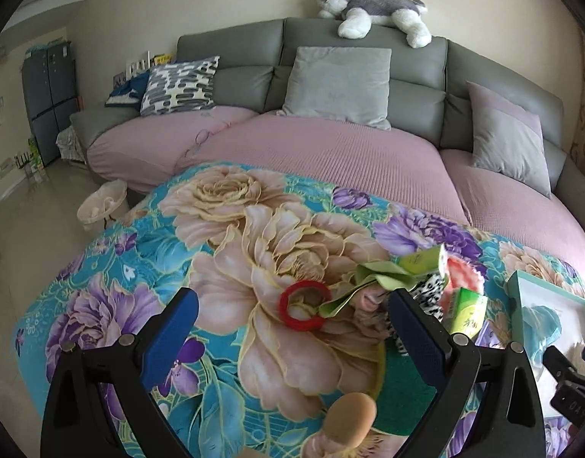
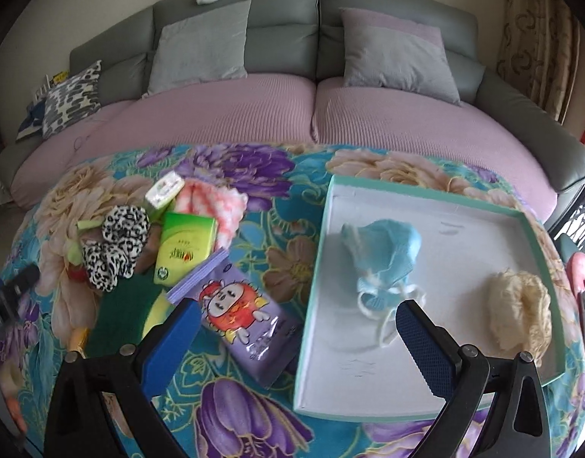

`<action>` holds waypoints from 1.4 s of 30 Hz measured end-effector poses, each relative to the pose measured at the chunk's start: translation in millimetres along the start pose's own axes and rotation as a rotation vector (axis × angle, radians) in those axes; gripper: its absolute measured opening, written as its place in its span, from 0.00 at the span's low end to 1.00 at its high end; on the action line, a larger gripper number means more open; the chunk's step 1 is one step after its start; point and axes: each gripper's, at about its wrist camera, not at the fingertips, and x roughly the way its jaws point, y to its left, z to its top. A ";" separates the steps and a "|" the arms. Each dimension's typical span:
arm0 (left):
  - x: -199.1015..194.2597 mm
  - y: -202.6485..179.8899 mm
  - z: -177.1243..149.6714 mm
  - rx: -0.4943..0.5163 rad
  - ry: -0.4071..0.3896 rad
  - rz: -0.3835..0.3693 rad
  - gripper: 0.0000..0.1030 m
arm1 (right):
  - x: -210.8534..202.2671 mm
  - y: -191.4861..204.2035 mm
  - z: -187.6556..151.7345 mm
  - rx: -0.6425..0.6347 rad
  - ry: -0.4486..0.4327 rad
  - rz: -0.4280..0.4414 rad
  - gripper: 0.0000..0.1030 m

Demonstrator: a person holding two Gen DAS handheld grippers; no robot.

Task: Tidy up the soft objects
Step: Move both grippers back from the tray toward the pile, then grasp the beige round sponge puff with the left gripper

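Left tongs (image 1: 292, 316) spread wide, holding nothing, hovering over the floral-cloth counter (image 1: 147, 236) in the lower half of the left wrist view. Dead centre between the blue pads: a red fuzzy hair ring (image 1: 302, 305), light and squishy, probably easiest pinched across one side of the loop rather than flat from above. Just right of it, a crumpled green cloth (image 1: 372, 278), floppy, likely to drape and drag if grabbed by a corner. Tan rounded sponge-looking thing (image 1: 349, 414) at the bottom edge, hard to say what exactly.

Over to the right wrist view, left side first: leopard-print scrunchies (image 2: 115, 246), bunchy and forgiving, any fold works. Then a green tissue pack (image 2: 182, 246), a pink-white fluffy cloth (image 2: 216, 202) and a purple cartoon pouch (image 2: 246, 316) with a slick plastic skin, probably slippery. Right side: shallow teal-rimmed box (image 2: 315, 263), white inside, already holding a blue face mask (image 2: 384, 255) and a cream knit bundle (image 2: 521, 305). Right tongs (image 2: 296, 324) also wide open and empty, straddling the box's near left edge.
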 end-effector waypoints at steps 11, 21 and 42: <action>39.5 -1.2 -52.9 0.010 0.252 -0.175 0.97 | -3.0 20.3 -21.8 -0.030 0.043 0.036 1.00; 35.0 -0.2 -73.3 0.002 0.302 -0.222 0.96 | -1.4 25.3 -25.7 -0.060 0.061 0.018 1.00; 41.9 3.2 -71.8 -0.017 0.316 -0.251 0.20 | 7.3 24.7 -27.8 -0.077 0.087 0.013 1.00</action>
